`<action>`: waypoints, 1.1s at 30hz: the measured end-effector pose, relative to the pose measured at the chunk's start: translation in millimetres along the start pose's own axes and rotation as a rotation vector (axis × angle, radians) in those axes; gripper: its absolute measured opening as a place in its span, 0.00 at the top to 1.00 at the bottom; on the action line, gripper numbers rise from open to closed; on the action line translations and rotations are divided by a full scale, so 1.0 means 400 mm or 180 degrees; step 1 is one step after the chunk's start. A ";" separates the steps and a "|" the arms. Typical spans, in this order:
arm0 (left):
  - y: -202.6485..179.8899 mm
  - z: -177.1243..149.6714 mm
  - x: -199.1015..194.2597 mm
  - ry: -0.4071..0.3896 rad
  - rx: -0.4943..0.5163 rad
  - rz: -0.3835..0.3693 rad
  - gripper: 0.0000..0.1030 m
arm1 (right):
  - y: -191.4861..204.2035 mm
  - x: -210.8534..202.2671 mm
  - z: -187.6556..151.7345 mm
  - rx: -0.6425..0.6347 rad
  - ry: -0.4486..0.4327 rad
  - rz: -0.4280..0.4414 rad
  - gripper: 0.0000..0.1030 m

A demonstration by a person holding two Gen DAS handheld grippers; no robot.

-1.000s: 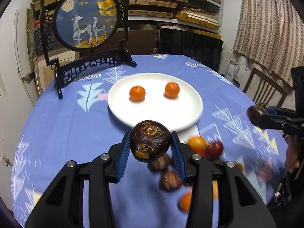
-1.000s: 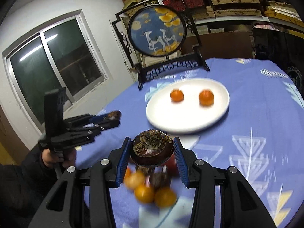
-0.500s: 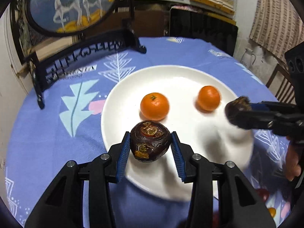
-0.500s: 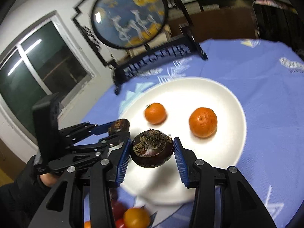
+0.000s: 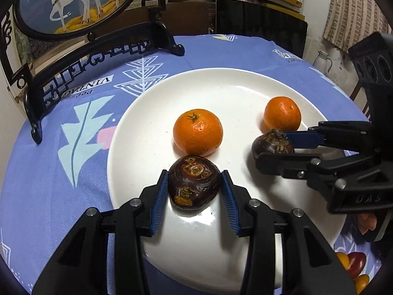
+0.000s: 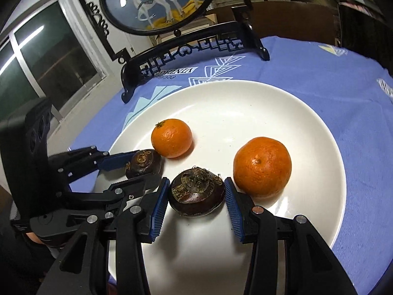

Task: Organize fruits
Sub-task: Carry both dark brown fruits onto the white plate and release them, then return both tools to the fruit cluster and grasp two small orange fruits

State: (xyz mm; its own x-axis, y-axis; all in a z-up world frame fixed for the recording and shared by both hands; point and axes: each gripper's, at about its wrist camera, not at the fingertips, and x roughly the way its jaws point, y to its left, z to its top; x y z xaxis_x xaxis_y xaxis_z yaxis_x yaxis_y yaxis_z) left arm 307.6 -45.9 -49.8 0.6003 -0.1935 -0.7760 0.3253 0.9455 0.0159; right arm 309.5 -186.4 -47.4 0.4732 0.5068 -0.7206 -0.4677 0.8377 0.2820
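Two orange mandarins [image 5: 197, 135] [image 5: 282, 116] lie on a white plate [image 5: 245, 86] on the blue tablecloth. My left gripper [image 5: 194, 174] holds a dark brown water chestnut [image 5: 194, 189] low over the plate's near part, just in front of the left mandarin. Its jaws are opening, with the chestnut still between the pads. My right gripper [image 6: 196, 182] is shut on a second water chestnut [image 6: 196, 194], low over the plate [image 6: 245, 98] and beside the larger mandarin [image 6: 261, 166]. The left gripper [image 6: 143, 166] shows at the left there.
A round painted screen on a black carved stand [image 5: 98, 56] rises behind the plate. Several loose fruits [image 5: 353, 265] lie on the cloth near the right edge. A dark chair back [image 5: 258, 19] and shelves stand beyond the table. A window [image 6: 49, 56] is on the left.
Both grippers came forward and down from the loose fruits to over the plate, each carrying its water chestnut. They now sit low beside the mandarins.
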 end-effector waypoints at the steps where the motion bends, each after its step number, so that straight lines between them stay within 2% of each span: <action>1: -0.002 0.001 0.001 0.0000 0.0006 0.0000 0.56 | 0.002 0.000 0.000 -0.0021 -0.0007 -0.0020 0.55; 5: -0.010 0.000 -0.007 -0.0030 0.0033 0.0030 0.45 | -0.005 -0.011 -0.005 0.0026 -0.0083 0.0051 0.53; 13: -0.004 -0.006 -0.030 -0.0122 -0.0009 0.0067 0.43 | -0.007 -0.046 -0.019 0.0095 -0.0266 0.0145 0.53; 15: -0.010 -0.011 -0.046 -0.0169 0.0009 0.0104 0.34 | -0.004 -0.065 -0.022 0.0115 -0.0358 0.0203 0.52; 17: -0.015 -0.018 -0.069 -0.0236 0.0013 0.0127 0.31 | 0.005 -0.093 -0.030 0.0099 -0.0440 0.0211 0.51; 21: -0.019 -0.043 -0.143 -0.0343 -0.0017 0.0077 0.31 | 0.028 -0.171 -0.063 0.0063 -0.0619 0.0192 0.42; 25: -0.034 -0.124 -0.245 -0.0440 0.0021 0.0008 0.25 | 0.040 -0.275 -0.157 0.0129 -0.0827 0.0197 0.23; 33: -0.120 -0.365 -0.396 -0.0390 0.0384 -0.0113 0.24 | 0.113 -0.417 -0.374 0.0020 -0.0923 0.0036 0.22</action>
State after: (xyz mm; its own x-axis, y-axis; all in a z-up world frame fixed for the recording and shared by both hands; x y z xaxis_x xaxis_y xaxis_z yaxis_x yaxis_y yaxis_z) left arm 90.3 -22.5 -19.6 0.6690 -0.2637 -0.6949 0.4289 0.9005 0.0712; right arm 97.8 -263.7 -9.2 0.6620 0.5525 -0.5065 -0.4701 0.8324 0.2936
